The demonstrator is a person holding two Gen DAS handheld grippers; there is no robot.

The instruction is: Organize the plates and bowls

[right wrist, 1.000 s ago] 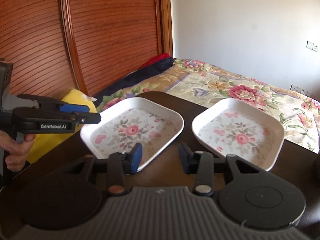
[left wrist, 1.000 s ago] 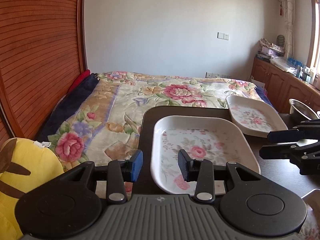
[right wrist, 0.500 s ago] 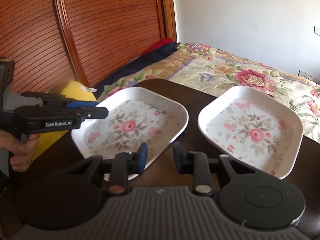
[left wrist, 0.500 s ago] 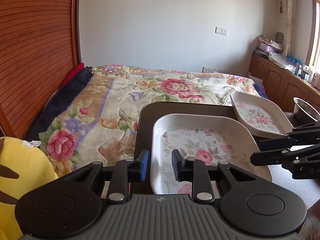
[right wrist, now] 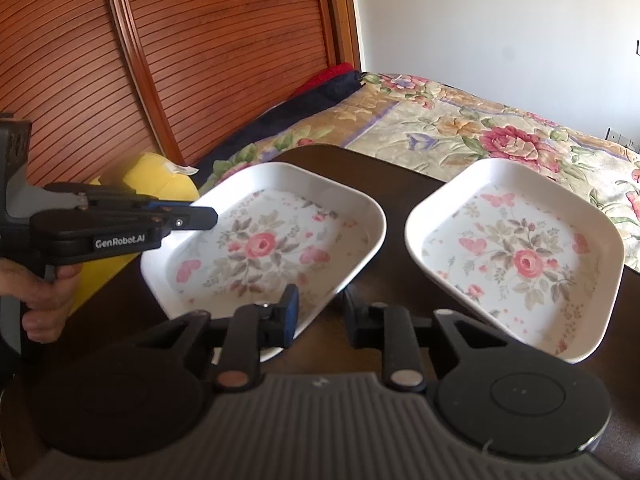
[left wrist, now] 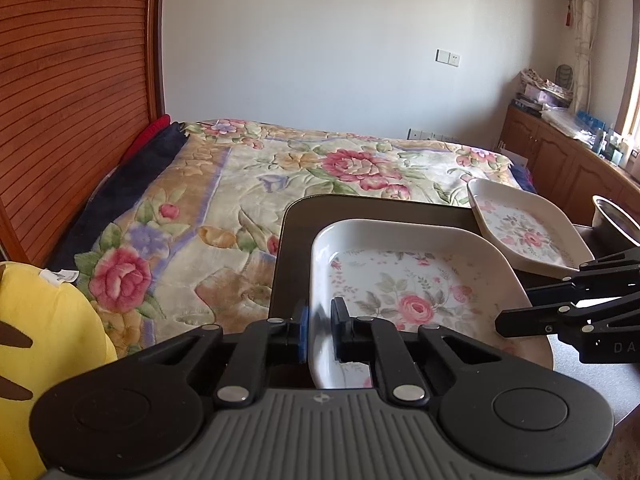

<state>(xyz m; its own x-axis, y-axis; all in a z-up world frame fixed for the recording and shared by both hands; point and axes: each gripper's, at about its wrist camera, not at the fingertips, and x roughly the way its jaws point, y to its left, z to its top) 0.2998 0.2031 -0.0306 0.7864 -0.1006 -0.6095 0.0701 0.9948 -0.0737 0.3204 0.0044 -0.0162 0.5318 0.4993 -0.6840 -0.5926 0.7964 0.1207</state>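
Left gripper (left wrist: pixel 319 330) first: its two fingers are pinched narrow on the near-left rim of the near floral plate (left wrist: pixel 408 292), one blue pad outside the wall, the other inside. From the right wrist view that same gripper reaches in from the left, a hand (right wrist: pixel 38 294) wrapped around its handle, tips at the plate's left edge. Right gripper (right wrist: pixel 320 320): fingers part-way apart, straddling the near corner of that plate, left pad over the dish, right finger over bare wood beside the rim; whether they touch it, I cannot tell. The plate sits on the dark table (right wrist: pixel 396 184), and a second floral plate (right wrist: pixel 516 252) lies just beside it to the right, a strip of table between them. Further right in the left wrist view, a metal bowl (left wrist: pixel 614 216) sits behind the second plate. Around the table: a flower-patterned bedspread (left wrist: pixel 280 176) beyond, a yellow plush cushion (left wrist: pixel 44 320) at the left corner, slatted wooden panelling (right wrist: pixel 200 52) behind.
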